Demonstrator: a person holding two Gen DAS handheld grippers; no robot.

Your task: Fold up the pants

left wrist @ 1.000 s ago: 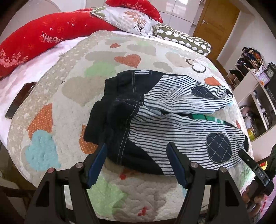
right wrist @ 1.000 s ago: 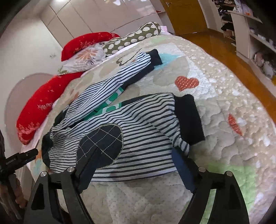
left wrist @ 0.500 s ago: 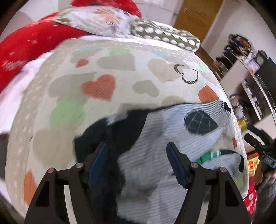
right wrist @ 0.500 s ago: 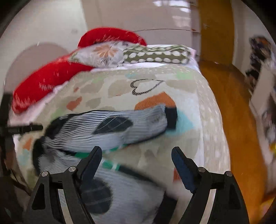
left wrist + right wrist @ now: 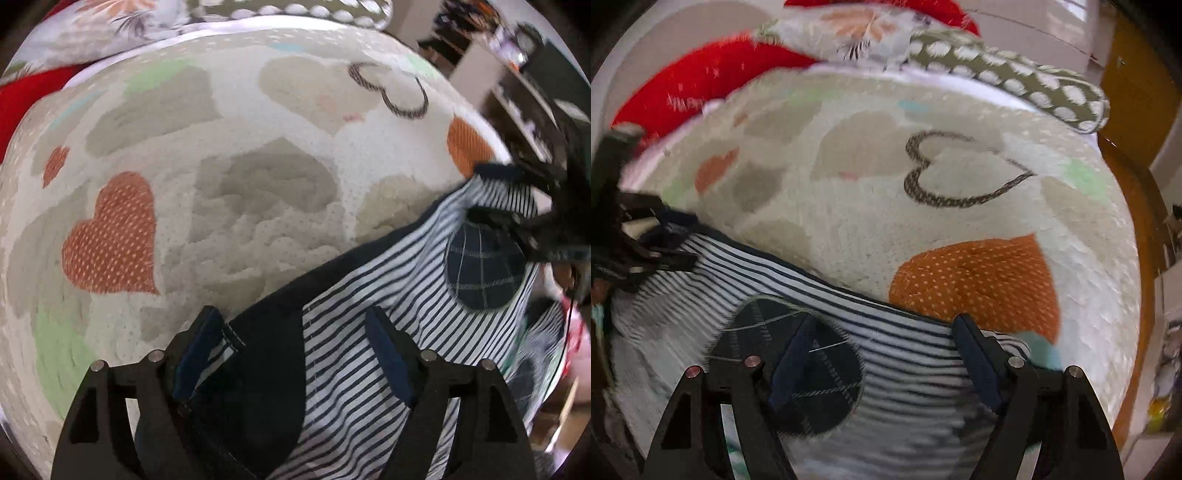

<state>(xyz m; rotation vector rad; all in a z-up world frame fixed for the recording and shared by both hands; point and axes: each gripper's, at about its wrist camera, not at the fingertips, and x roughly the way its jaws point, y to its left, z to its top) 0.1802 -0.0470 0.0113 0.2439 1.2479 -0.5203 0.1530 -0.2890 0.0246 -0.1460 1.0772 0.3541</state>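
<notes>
The pants (image 5: 388,295) are navy-and-white striped with a dark waistband and round checked knee patches; they lie on the quilt. My left gripper (image 5: 295,354) is open, low over the waistband end, its fingers either side of the dark fabric. My right gripper (image 5: 882,362) is open over the far leg near its cuff, one finger (image 5: 794,354) over the knee patch (image 5: 812,373). Each gripper shows at the edge of the other's view: the right one (image 5: 546,214), the left one (image 5: 631,240).
The heart-patterned quilt (image 5: 258,206) covers the bed. Red, floral and spotted pillows (image 5: 997,74) lie at the head. A wooden floor (image 5: 1137,229) and shelves are off the bed's right side.
Both grippers have moved forward and lower, from the near edge of the pants to its far leg and waistband. Both stayed open.
</notes>
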